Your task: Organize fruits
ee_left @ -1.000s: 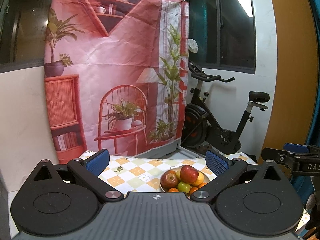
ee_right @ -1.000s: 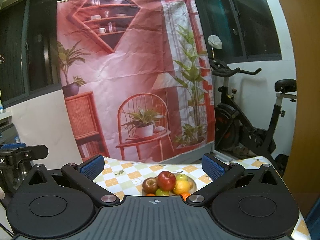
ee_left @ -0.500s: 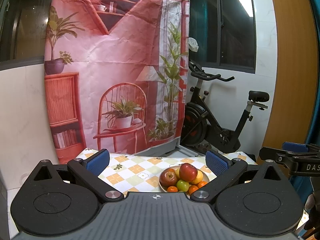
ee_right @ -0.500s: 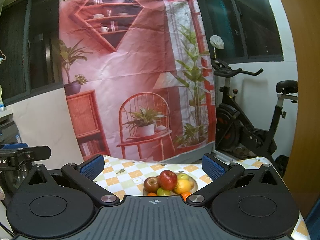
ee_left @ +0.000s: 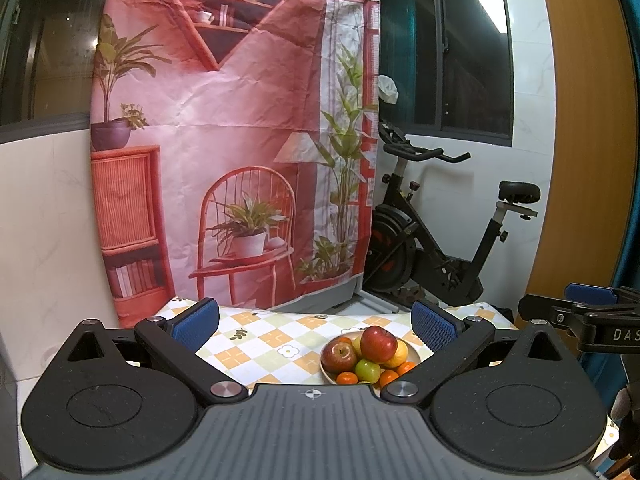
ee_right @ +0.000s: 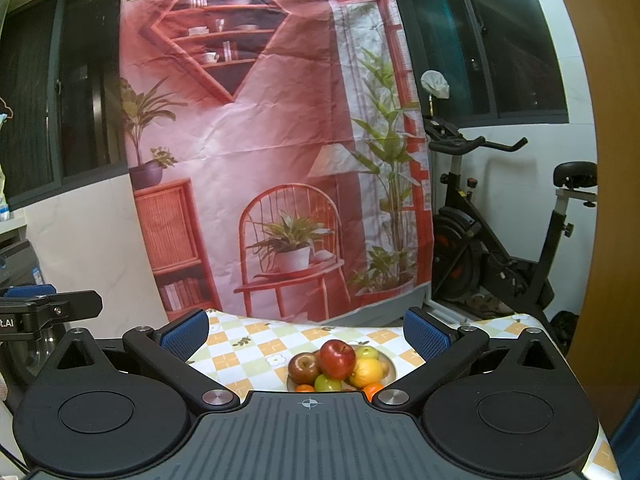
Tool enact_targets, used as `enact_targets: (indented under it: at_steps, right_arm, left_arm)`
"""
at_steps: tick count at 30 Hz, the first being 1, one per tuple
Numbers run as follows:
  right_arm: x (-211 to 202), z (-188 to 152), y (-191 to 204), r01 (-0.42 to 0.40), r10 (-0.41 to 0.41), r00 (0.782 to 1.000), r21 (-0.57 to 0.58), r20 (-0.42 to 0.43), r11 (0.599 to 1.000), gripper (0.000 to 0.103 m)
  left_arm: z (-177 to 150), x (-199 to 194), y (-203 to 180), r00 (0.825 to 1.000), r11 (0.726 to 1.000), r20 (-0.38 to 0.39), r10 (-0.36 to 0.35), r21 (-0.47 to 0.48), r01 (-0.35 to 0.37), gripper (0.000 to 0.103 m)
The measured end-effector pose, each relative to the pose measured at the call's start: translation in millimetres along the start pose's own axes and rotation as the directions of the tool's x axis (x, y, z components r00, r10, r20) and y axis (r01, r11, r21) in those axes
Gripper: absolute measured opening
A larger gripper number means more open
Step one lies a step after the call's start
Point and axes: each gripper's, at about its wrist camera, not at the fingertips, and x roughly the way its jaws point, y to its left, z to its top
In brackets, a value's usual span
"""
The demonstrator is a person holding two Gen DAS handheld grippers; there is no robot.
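Observation:
A pale plate [ee_left: 414, 354] holds a pile of fruit on the checkered tablecloth [ee_left: 264, 340]: a red apple [ee_left: 378, 343] on top, a darker apple [ee_left: 338, 357], a green apple [ee_left: 368, 370], a yellow fruit [ee_left: 400, 354] and small oranges [ee_left: 346, 378]. My left gripper [ee_left: 316, 322] is open and empty, above and short of the plate. In the right wrist view the same plate [ee_right: 390, 364] and red apple [ee_right: 337, 359] lie ahead. My right gripper [ee_right: 306, 330] is open and empty too.
A red printed backdrop [ee_left: 224, 140] hangs behind the table. An exercise bike [ee_left: 444, 240] stands at the back right. The right gripper shows at the edge of the left wrist view [ee_left: 580, 312]; the left gripper shows at the left edge of the right wrist view [ee_right: 44, 308].
Both views have tilted down slightly, so the plate of fruit sits a little higher in each frame. Both grippers stay open and empty.

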Motion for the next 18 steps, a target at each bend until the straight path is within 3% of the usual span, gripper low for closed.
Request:
enact_targets:
  at_steps: [18]
  right_arm:
    - [-0.1, 0.1, -0.2, 0.0, 0.0, 1.0, 0.0, -0.002, 1.0, 0.103]
  left_arm:
    - [-0.4, -1.9, -0.1, 1.0, 1.0, 0.007, 0.012, 0.002, -0.012, 0.103]
